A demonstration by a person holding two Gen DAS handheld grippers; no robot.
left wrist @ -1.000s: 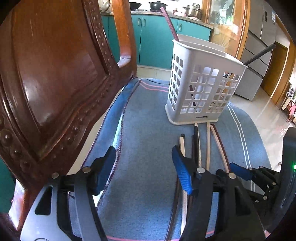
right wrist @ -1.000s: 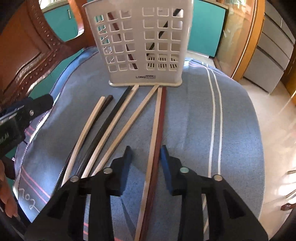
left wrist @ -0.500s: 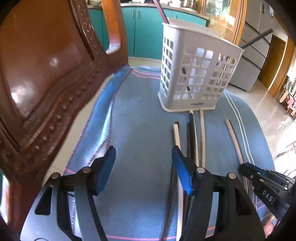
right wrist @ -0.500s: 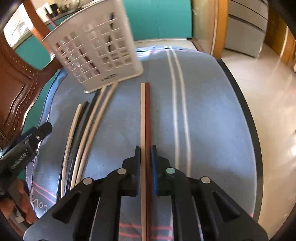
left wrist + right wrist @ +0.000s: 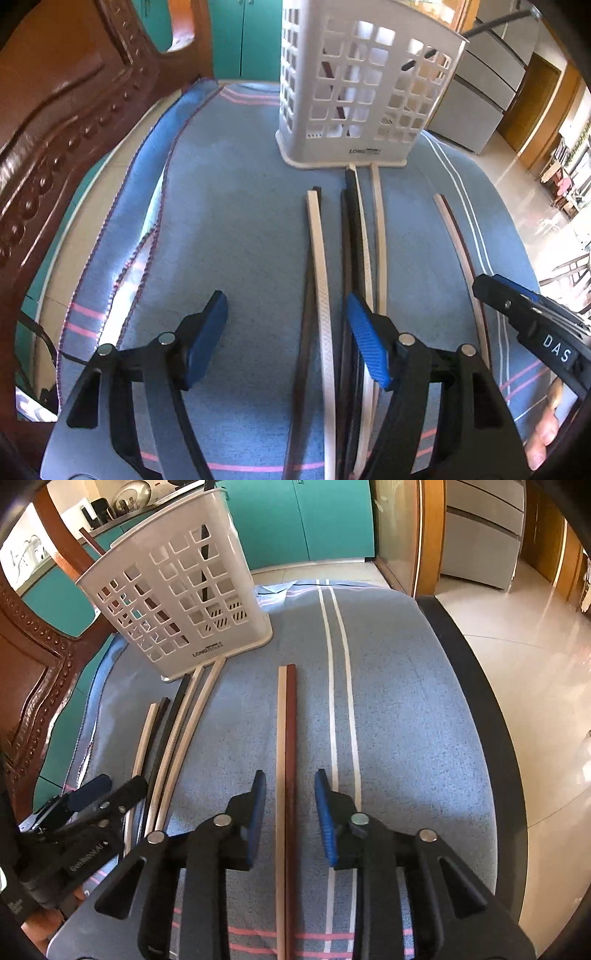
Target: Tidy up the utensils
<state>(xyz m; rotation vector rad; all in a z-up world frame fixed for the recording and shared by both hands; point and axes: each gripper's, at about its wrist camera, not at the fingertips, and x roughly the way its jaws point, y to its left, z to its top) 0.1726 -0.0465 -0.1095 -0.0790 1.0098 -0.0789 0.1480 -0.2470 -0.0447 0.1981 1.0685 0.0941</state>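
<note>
Several slender square-edged chopsticks (image 5: 320,266), perforated white plastic holder (image 5: 364,85), woven cloth (image 5: 236,221)

A blue striped cloth (image 5: 406,720) covers the table, bearing chopsticks (image 5: 287,738) and a white basket (image 5: 177,602).

A carved wooden chair (image 5: 55,122) stands at the table's left edge, before teal cabinets (image 5: 332,517), a grey fridge (image 5: 480,531) and sunlit glossy floor (image 5: 535,657).

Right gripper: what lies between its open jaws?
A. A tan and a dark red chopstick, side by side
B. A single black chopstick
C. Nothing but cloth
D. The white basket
A: the right gripper has its jaws apart, either side of the tan chopstick and the dark red chopstick, pads clear of both.
</note>
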